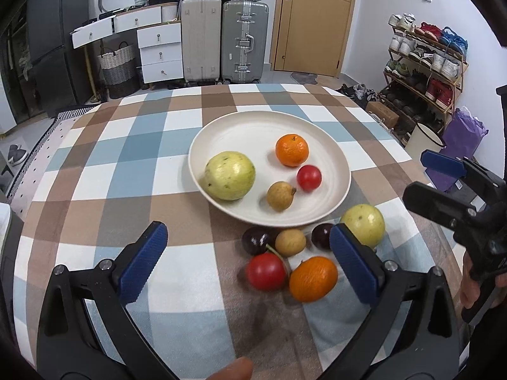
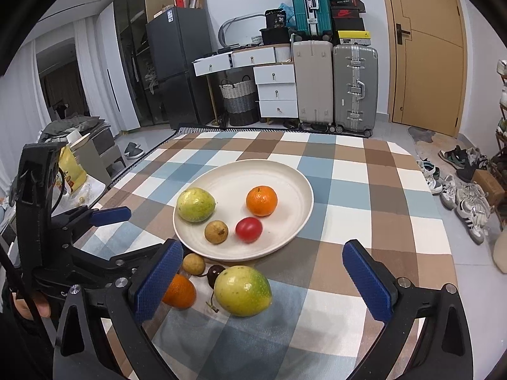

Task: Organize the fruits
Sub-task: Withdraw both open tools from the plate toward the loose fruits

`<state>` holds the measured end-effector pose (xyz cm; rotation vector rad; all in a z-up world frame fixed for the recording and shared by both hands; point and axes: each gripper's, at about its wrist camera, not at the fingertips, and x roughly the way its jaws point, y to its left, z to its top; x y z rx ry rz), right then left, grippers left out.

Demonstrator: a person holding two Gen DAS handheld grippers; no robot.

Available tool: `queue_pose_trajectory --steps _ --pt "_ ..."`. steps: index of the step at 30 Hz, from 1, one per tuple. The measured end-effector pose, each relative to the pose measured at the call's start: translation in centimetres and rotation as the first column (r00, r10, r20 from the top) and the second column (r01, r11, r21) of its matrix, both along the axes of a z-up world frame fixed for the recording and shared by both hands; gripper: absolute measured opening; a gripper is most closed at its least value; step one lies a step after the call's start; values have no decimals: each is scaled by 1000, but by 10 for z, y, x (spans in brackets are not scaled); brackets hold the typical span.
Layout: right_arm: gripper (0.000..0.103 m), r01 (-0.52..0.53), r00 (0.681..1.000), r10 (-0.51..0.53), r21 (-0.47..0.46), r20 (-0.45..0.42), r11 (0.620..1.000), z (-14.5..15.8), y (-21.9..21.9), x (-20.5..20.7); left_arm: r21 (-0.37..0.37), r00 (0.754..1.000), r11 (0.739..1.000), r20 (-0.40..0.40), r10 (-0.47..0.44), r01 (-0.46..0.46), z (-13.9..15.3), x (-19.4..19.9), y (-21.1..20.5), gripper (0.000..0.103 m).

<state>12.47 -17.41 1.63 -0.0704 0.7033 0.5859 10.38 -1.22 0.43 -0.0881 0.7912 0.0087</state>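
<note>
— Looking down, I see the counter [image 1: 95, 174] under a checked cloth, with the cream plate [image 1: 253, 126] carrying a green guava [image 1: 229, 180], an orange [image 1: 292, 149], a brown fruit [image 1: 279, 195] and a red fruit [image 1: 309, 177].

— Grippers?

— My left gripper [image 1: 250, 259] and right gripper [image 2: 263, 278] are spread wide, nothing between them; six loose fruits [image 1: 313, 253] lie just beside the plate.

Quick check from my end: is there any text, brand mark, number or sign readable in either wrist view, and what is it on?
"36": on the black box atop the white drawer unit; the script above it is too small to read.
Swoosh logo, no words: on the red-and-black shoebox.
Jumping-figure logo: on the yellow-lidded shoebox; its side label is blurred.
Fridge sticker: too small.
Yellow bag print: unreadable.
Nothing readable on the fruit or plate.
</note>
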Motion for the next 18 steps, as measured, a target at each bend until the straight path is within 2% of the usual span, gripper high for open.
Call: queue_pose_trajectory --steps 9,18 --pt "103 -1 1000 1 -29 -1 1000 -6 4 -9 -16 1000 1000 -1 21 -21 -2 -23 8 102" --pt "103 4 999 -6 -54 -46 999 -23 4 -12 -10 999 1000 -40 21 -21 -17 -25 8 102"
